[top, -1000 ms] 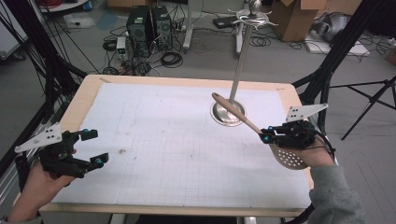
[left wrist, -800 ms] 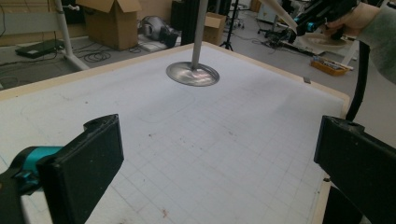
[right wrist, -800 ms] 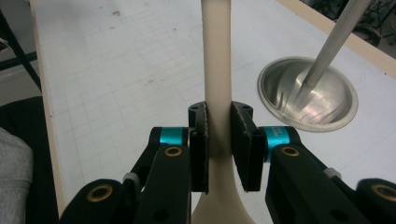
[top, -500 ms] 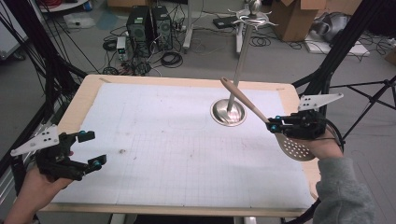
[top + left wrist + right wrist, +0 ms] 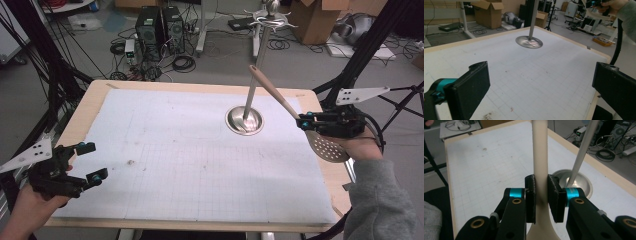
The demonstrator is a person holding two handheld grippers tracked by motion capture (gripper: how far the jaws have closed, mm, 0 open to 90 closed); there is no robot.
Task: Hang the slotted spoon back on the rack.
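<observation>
- The right gripper (image 5: 304,119) is clamped on the wooden handle of a slotted spoon (image 5: 280,102), just where the handle widens toward its perforated metal head (image 5: 327,148); in the right gripper view both pads press flat on the handle (image 5: 540,157).
- The spoon hangs in the air over the right side of the table (image 5: 90,107), its handle slanting up and toward the pole of the utensil stand (image 5: 255,75), its head low beside the person's right hand and above the table's right edge.
- The handle tip lies close to the pole in the high view; whether they touch I cannot tell.
- The stand's round metal base (image 5: 244,120) sits right of centre on the white gridded mat (image 5: 175,150); hooks ring the top of the pole.
- The left gripper (image 5: 92,161) hovers at the near left corner with its jaws wide apart and nothing between them; the left gripper view shows open mat ahead of them.
- Open room: the whole left and near half of the mat is bare save a few small brown specks (image 5: 131,162).
- Edges: a narrow strip of bare wood runs around the mat; beyond the far edge lie floor cables and computer towers (image 5: 160,27), and black frame legs stand off both sides.
- No brand, label or writing is readable anywhere.
</observation>
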